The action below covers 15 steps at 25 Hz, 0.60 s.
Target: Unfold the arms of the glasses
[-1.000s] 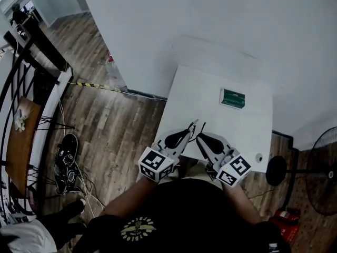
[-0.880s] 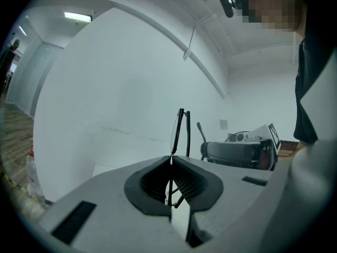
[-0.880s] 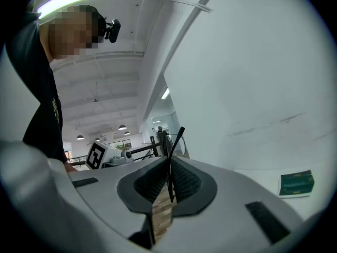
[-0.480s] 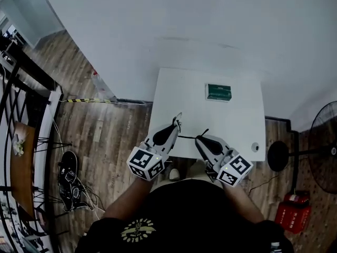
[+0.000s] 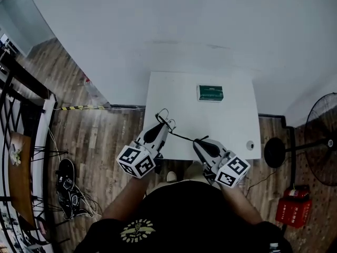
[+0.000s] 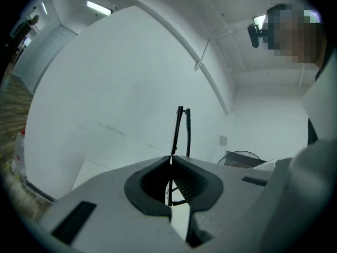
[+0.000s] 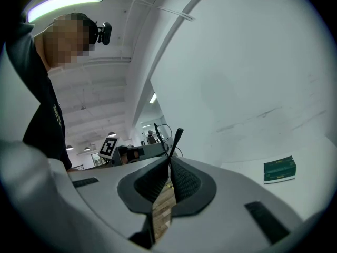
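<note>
One pair of thin black glasses (image 6: pixel 188 133), pinched by left tool (image 5: pixel 166 122) and right tool (image 5: pixel 197 140). One flat green box (image 5: pixel 210 93), seemingly closed, on white surface (image 5: pixel 174 96).

White table (image 5: pixel 179 99) against white wall (image 5: pixel 184 25); wood-plank floor (image 5: pixel 100 141); black fan (image 5: pixel 321 138).

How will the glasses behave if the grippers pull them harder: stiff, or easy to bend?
Likely light: the left gripper and right gripper hold the glasses by thin parts. The slim arm would probably flex, maybe snap, under hard pulling.
</note>
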Tool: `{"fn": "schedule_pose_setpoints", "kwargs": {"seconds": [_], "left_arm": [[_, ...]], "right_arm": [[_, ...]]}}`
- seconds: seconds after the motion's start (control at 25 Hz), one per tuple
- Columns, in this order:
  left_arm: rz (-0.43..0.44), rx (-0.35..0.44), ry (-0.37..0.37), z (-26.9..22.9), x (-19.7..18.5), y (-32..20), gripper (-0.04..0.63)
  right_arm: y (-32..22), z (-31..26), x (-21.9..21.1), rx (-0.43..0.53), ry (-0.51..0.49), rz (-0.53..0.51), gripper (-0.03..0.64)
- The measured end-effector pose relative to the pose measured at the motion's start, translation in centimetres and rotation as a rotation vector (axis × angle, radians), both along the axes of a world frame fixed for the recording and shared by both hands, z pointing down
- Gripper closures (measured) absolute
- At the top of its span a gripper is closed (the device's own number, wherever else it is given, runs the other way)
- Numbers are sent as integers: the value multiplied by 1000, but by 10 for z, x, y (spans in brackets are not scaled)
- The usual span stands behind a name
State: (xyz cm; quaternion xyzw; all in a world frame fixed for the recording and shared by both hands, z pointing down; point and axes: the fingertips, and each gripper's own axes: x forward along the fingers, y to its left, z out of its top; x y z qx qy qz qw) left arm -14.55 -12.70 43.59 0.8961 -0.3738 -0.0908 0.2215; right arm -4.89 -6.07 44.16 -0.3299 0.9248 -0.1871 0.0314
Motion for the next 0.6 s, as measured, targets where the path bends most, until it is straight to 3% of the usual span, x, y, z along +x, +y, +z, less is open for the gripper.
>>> {"fn": "schedule_pose_setpoints", "kwargs": {"seconds": [0.48, 0.6], "left_arm": [[43, 0, 77, -10, 13, -3, 574], [63, 20, 60, -13, 24, -2, 575]], "right_arm": [[9, 13, 21, -72, -23, 57, 603], [14, 13, 30, -76, -21, 83, 603]]}}
